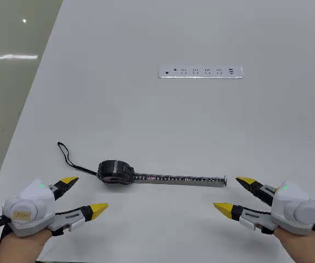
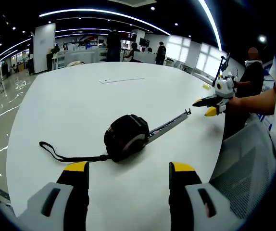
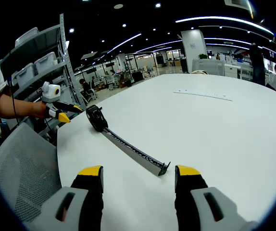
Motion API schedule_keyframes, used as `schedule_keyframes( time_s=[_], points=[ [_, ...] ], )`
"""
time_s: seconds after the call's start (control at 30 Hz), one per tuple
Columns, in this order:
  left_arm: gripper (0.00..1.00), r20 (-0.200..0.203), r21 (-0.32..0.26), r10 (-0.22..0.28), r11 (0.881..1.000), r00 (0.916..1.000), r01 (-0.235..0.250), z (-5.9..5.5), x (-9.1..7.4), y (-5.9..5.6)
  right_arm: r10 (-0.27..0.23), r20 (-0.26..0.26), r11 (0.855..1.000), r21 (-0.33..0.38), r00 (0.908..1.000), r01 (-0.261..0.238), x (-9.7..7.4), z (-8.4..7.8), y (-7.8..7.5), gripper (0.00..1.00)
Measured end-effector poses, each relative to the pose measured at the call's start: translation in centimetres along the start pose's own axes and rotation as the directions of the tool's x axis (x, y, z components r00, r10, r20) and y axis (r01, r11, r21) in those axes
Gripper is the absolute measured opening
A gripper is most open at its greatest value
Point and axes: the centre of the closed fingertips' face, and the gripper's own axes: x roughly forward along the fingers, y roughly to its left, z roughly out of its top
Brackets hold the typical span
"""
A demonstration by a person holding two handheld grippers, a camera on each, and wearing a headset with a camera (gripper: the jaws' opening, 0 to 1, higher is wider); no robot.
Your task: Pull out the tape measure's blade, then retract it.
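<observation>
- My left gripper [image 1: 90, 192] hovers near the tape measure [image 1: 115, 171]; its jaws stand apart, holding nothing.
- My right gripper [image 1: 226, 193] is just beside the hooked tip of the blade [image 1: 182, 179]; jaws apart, empty.
- The tape measure lies on the white surface [image 1: 146, 115] between my grippers; the blade is drawn out flat; a black strap [image 1: 69, 159] trails left.

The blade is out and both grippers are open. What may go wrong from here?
1. The case lies free, between no jaws; if the blade springs back, the case may skid on the table and the hook may whip.
2. The blade lies flat, so the right gripper may slip off its thin end.
3. The loose strap lies near the left gripper and might snag a jaw.
</observation>
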Motion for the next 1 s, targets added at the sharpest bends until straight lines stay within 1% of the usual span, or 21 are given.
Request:
schedule_keyframes(
  time_s=[0.07, 0.13, 0.27, 0.33, 0.4, 0.67, 0.83, 0.9, 1.0],
  points=[
    [0.65, 0.006, 0.001, 0.003, 1.0, 1.0, -0.003, 0.3, -0.3, -0.1, -0.004, 0.002, 1.0, -0.003, 1.0, 0.004, -0.2, 0.0, 0.1, 0.6],
    [0.65, 0.01, 0.003, 0.006, 1.0, 0.9999, -0.006, 0.2, -0.5, -0.2, -0.01, 0.006, 1.0, -0.001, 0.9999, 0.01, -0.6, 0.1, 0.3, 0.61],
    [0.65, 0.014, 0.001, 0.012, 1.0, 0.9998, -0.012, -0.1, -0.9, -0.5, -0.021, 0.019, 1.0, 0.004, 0.9996, 0.021, -1.1, 0.2, 0.7, 0.61],
    [0.66, 0.018, -0.018, 0.011, 1.0, 0.9998, -0.01, -0.3, -1.2, -0.7, -0.025, 0.02, 1.0, 0.006, 0.9995, 0.025, -1.4, 0.1, 0.9, 0.61],
    [0.67, 0.02, -0.017, 0.017, 1.0, 0.9997, -0.017, -0.5, -1.4, -0.8, -0.031, 0.026, 1.0, 0.005, 0.9992, 0.031, -1.7, 0.1, 1.1, 0.62],
    [0.67, 0.039, -0.031, 0.044, 0.999, 0.9982, -0.043, -1.1, -3.0, -1.0, -0.054, 0.046, 0.999, 0.003, 0.9975, 0.054, -3.0, 0.0, 2.0, 0.62],
    [0.68, 0.065, -0.055, 0.05, 0.997, 0.9966, -0.047, -1.5, -3.8, -1.3, -0.078, 0.062, 0.997, 0.008, 0.9951, 0.078, -3.8, -0.1, 2.1, 0.63],
    [0.67, 0.062, -0.057, 0.059, 0.997, 0.9964, -0.055, -1.7, -4.0, -1.3, -0.082, 0.065, 0.997, 0.004, 0.9945, 0.082, -4.0, -0.1, 2.2, 0.63],
    [0.68, 0.064, -0.073, 0.06, 0.996, 0.9961, -0.055, -2.2, -4.3, -1.5, -0.096, 0.071, 0.995, 0.004, 0.9928, 0.096, -4.4, -0.2, 2.3, 0.63]
  ],
)
